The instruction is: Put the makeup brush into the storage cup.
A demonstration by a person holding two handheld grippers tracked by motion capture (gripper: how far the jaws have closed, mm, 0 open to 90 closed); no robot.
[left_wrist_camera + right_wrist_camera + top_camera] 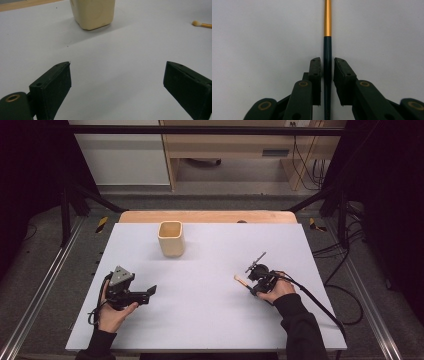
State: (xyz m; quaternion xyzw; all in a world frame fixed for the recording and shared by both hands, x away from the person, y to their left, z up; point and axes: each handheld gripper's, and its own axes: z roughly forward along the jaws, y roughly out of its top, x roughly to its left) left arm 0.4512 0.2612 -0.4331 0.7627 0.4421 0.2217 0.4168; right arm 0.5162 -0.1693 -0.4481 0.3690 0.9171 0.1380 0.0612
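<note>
Gold-and-black brush [327, 37] lies flat on the white bench [210, 320], its dark handle running between the right tongs [327, 61], which are narrowed around it with slivers of gap either side, so likely mid-pinch rather than gripped. Left tongs [117, 75] rest wide and empty, facing the cream cup [171, 238], probably the brush's destination.
</note>
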